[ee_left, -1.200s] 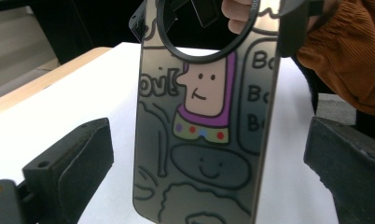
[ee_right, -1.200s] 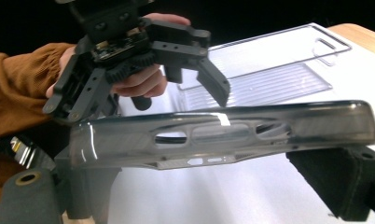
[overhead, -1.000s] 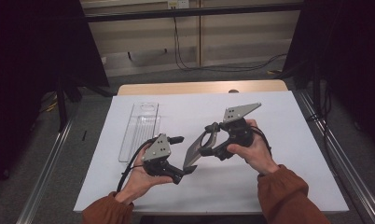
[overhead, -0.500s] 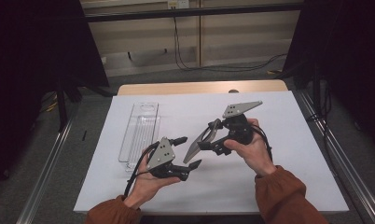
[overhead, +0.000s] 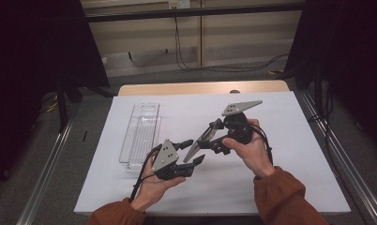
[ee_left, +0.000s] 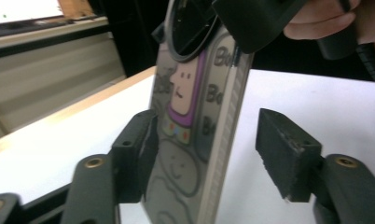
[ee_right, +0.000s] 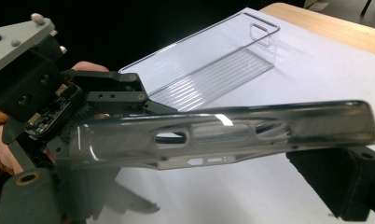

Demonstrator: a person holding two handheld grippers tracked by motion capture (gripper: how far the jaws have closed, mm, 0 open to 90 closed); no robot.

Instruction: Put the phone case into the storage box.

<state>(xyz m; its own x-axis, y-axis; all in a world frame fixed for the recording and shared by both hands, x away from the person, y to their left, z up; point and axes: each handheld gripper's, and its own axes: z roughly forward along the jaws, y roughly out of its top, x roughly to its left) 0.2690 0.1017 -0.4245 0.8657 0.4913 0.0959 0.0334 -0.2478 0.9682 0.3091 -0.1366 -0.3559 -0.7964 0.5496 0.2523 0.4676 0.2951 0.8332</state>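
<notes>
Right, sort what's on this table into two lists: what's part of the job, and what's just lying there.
In the job:
- phone case, clamped flat in the right hand-held gripper
- left hand-held gripper, jaws just been closing around the case's lower end, one pad clearly off it

Lying about:
- clear plastic tray, on the white table cover, apart from both grippers

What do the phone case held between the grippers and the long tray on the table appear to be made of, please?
The phone case looks like soft, smoky translucent plastic, perhaps silicone-like: light glints along its glossy rim, and a printed cartoon shows through it. The tray seems to be rigid clear plastic, likely acrylic: the white table shows through its walls, and its floor is ribbed.
</notes>
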